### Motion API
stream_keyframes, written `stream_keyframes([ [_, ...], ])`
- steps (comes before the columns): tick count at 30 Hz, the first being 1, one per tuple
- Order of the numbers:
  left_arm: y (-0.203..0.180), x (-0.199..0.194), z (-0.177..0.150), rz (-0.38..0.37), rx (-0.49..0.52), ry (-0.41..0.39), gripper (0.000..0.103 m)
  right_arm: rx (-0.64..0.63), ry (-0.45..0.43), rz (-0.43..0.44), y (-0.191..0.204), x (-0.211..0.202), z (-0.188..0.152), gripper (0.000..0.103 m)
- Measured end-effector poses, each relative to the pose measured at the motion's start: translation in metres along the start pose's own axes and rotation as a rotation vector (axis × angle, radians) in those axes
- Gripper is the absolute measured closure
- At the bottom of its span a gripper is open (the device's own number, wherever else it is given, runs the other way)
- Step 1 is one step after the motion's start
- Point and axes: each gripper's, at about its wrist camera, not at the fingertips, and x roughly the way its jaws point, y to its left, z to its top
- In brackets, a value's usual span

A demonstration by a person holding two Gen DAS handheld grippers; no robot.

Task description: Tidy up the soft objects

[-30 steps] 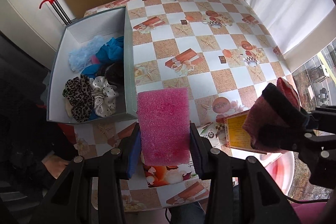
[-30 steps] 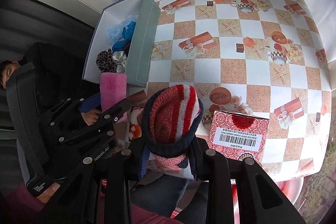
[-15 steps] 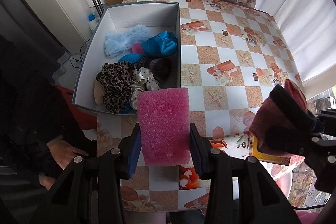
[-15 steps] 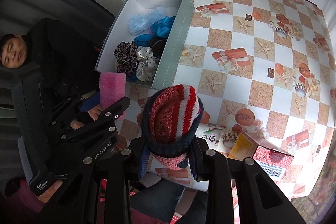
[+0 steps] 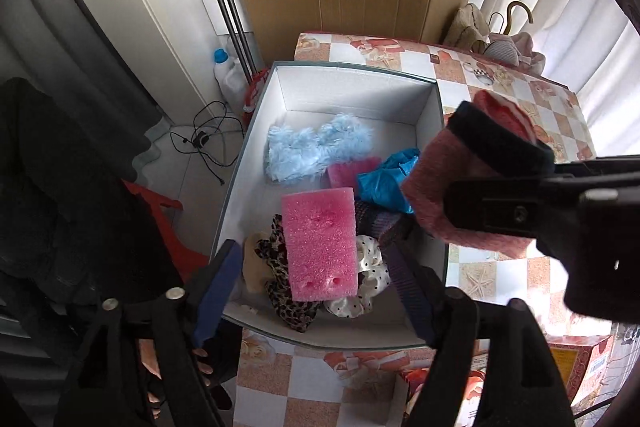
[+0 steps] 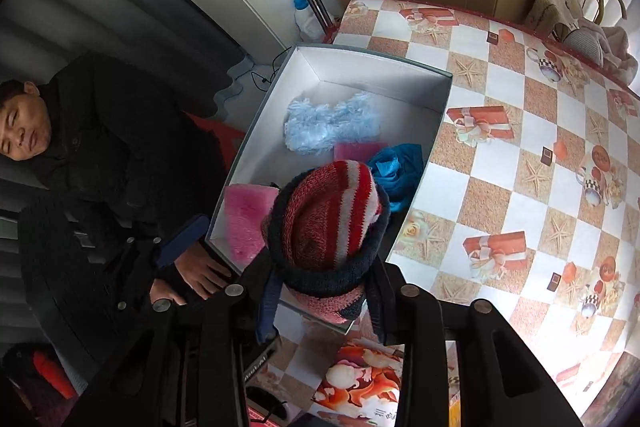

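Note:
My left gripper [image 5: 316, 279] is open, its jaws spread wide on either side of a pink sponge [image 5: 320, 242] that is above the near end of the grey box [image 5: 352, 70]. The sponge also shows in the right wrist view [image 6: 244, 221]. My right gripper [image 6: 322, 291] is shut on a red, white and navy knit hat [image 6: 328, 219], held over the box's near right part; the hat shows in the left wrist view [image 5: 476, 183]. The box holds a light blue fluffy piece [image 5: 316, 151], blue cloth [image 5: 386, 181], a leopard scrunchie [image 5: 276, 287] and a white dotted scrunchie [image 5: 366, 291].
The box sits at the left edge of a checkered table [image 6: 520, 147]. A red printed carton [image 5: 576, 367] lies at the near right. Bags and a hooked handle [image 6: 580, 23] sit at the far corner. A person in black [image 6: 80, 155] is left of the table.
Both grippers have moved left and forward to above the box. My left jaws have opened away from the pink sponge. The hat stays gripped in my right gripper.

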Motion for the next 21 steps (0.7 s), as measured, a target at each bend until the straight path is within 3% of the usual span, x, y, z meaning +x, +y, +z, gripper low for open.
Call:
stream_keyframes([
  [3,0.007,0.004,0.002,0.02,-0.019,0.017,0.017,0.006,0.008,-0.005,-0.001,0.006,0.011,0.037],
  [5,0.013,0.005,0.001,0.031,-0.054,0.021,0.017,0.011,0.001,-0.073,-0.004,0.004,0.01,0.006],
  [6,0.016,0.004,-0.001,0.031,-0.072,0.028,0.017,0.012,-0.014,-0.095,-0.006,0.001,0.006,0.001],
  [10,0.015,0.01,-0.01,0.003,-0.072,0.083,0.017,0.001,0.014,-0.183,-0.011,-0.002,-0.008,0.001],
  [16,0.007,0.012,-0.018,-0.004,-0.065,0.111,0.017,0.019,0.04,-0.163,-0.015,0.0,-0.018,0.001],
  [18,0.005,0.01,-0.019,0.002,-0.061,0.108,0.017,0.019,0.035,-0.168,-0.015,-0.002,-0.02,0.001],
  [21,0.003,0.0,-0.022,-0.005,-0.038,0.029,0.017,0.025,0.03,-0.164,-0.014,-0.004,-0.023,0.001],
])
